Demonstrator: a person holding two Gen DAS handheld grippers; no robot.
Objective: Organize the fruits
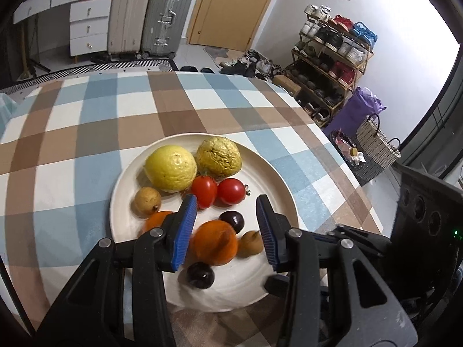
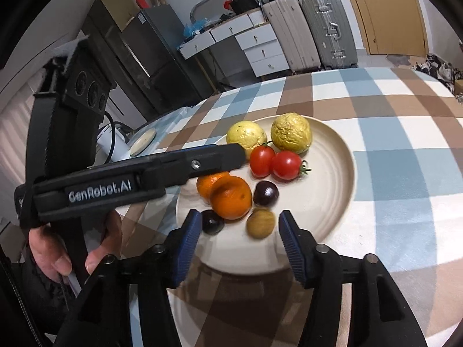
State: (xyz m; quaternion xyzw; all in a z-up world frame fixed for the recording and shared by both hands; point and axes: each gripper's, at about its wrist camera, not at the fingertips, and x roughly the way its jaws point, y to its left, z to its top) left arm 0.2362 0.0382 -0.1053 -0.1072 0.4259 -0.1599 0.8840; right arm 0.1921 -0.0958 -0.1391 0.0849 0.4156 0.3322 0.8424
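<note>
the left gripper (image 1: 227, 225) hangs over the near side of the plate (image 1: 277, 170), jaws spread wide with nothing held, an orange (image 1: 214, 243) between them. the right gripper (image 2: 240, 240) gapes empty too. beyond lie two tomatoes (image 1: 218, 191), then two yellow fruits (image 1: 194, 164).

- The plate (image 1: 277, 173) looks like glazed ceramic, cream, with faint ridged rings and a soft sheen.
- The tablecloth (image 1: 86, 121) is matt checked cloth.
- The two tomatoes (image 1: 231, 191) have smooth, glossy skin.
- The dark plums (image 1: 200, 275) are smooth and shiny.
- The oranges (image 1: 214, 242) have dull, finely pitted peel.
- One yellow fruit (image 1: 170, 168) is lightly dimpled; the other (image 1: 219, 156) is deeply wrinkled.
- The left gripper (image 1: 227, 228) and right gripper (image 2: 240, 241) are matt black plastic, with ribbed blue pads (image 1: 185, 231) and bright metal pins.
</note>
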